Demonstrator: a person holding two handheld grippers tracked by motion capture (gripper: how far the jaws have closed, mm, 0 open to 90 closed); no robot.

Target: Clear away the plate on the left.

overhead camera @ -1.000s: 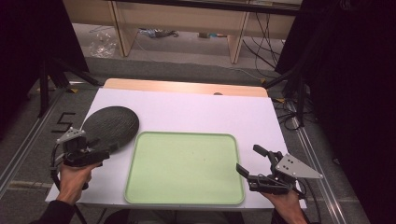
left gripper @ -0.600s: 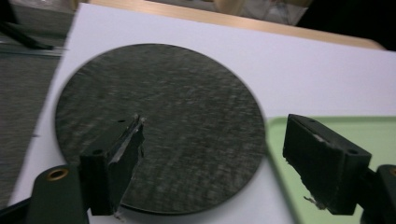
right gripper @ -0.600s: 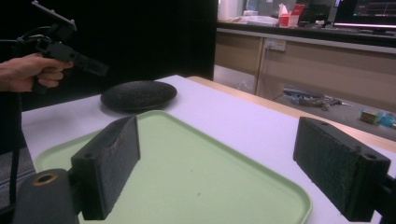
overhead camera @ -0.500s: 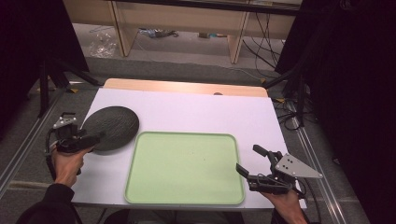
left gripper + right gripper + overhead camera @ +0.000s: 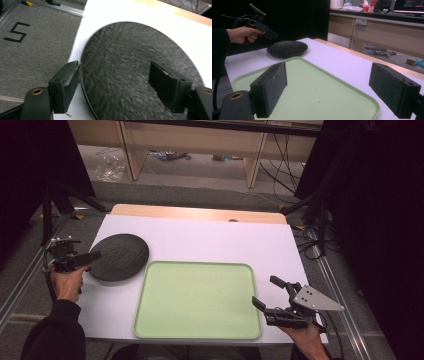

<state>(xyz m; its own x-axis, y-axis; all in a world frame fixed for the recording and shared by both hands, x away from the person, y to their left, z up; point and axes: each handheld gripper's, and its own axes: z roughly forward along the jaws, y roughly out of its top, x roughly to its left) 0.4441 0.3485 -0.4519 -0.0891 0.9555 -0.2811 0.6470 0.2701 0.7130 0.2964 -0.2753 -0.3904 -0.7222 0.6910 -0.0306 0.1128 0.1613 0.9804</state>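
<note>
High view. A dark round plate (image 5: 118, 256) lies left of centre on the white counter (image 5: 210, 240), just beside the upper left corner of an empty green tray (image 5: 197, 300). The left gripper (image 5: 89, 258) sits at the plate's left edge, jaws released and straddling the rim, as the left gripper view shows. The right gripper (image 5: 267, 295) hovers at lower right, jaws released, holding nothing. The plate looks stiff, textured, probably heavy and breakable; its thin raised rim is the likeliest hold.
</note>
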